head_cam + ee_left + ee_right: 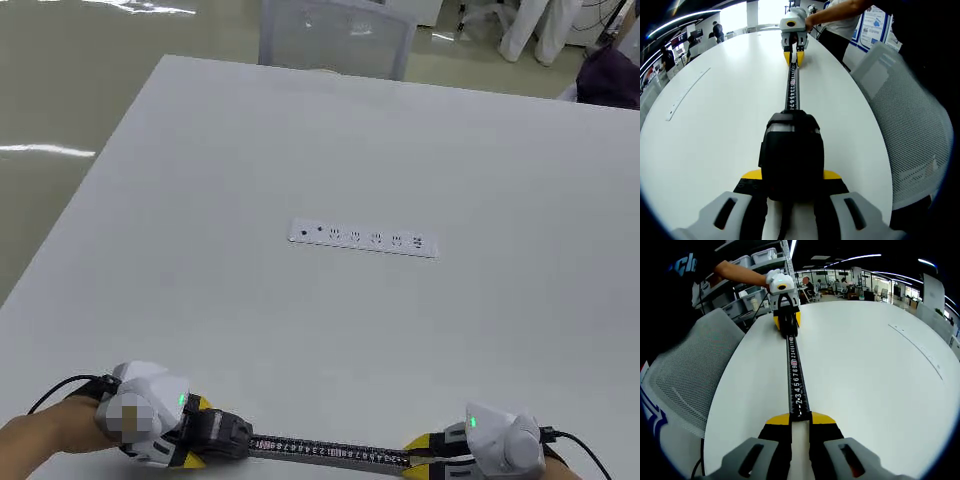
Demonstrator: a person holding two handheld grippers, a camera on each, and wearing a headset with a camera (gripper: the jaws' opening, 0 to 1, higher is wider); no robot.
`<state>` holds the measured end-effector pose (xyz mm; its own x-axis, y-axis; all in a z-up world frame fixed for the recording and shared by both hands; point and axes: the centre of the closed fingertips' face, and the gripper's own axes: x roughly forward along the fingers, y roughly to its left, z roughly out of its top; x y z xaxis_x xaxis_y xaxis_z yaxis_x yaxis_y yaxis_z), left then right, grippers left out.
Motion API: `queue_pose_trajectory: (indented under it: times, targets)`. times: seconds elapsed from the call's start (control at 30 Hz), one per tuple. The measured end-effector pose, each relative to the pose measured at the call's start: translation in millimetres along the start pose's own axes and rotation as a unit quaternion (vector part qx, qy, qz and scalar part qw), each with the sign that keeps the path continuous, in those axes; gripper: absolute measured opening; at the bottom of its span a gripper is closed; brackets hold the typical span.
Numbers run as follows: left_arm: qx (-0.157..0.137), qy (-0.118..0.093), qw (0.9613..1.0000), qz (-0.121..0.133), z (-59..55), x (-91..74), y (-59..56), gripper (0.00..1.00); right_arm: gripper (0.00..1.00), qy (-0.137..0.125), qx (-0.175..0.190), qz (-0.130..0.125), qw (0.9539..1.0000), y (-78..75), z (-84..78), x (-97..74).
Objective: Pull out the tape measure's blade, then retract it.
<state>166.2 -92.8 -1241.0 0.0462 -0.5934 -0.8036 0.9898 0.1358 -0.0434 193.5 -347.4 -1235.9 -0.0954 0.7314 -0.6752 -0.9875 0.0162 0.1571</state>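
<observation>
White office surface (350,150): tape measure (222,436) at its near edge, blade (330,452) drawn out.
My left gripper (792,174) has its jaws clamped round the black case to anchor it. My right gripper (800,419) has its jaws pinched almost closed on the blade's tip, so I judge the strip runs taut and flat between them, ready to retract. Numerals 2 to 9 read along the blade; I can make out no brand on the case. A power strip (364,238) lies well apart, mid-surface.
</observation>
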Motion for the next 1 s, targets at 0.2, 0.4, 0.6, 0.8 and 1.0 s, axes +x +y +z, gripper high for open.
queue_pose_trajectory:
  times: [0.2,0.4,0.6,0.8,1.0]
  targets:
    - [0.0,0.002,1.0,0.0,0.9,0.1,-0.6,0.32,0.1,0.002,0.002,-0.001,1.0,-0.1,-4.2,-3.8]
    - [0.0,0.003,1.0,-0.001,1.0,0.4,-0.4,0.32,0.1,0.004,0.005,-0.003,1.0,0.1,-7.3,-6.0]
    - [-0.001,0.006,1.0,-0.004,2.0,0.4,-0.4,0.32,0.11,0.012,-0.005,-0.013,0.9998,-1.5,-9.0,-3.1]
    - [-0.002,0.006,1.0,-0.005,0.7,0.9,0.4,0.32,0.12,0.021,-0.02,-0.021,0.9993,-0.9,-8.2,-1.3]
    - [0.006,0.008,0.9999,-0.003,0.8,0.8,0.2,0.32,0.13,0.032,-0.036,-0.023,0.9986,0.9,-10.2,-0.3]
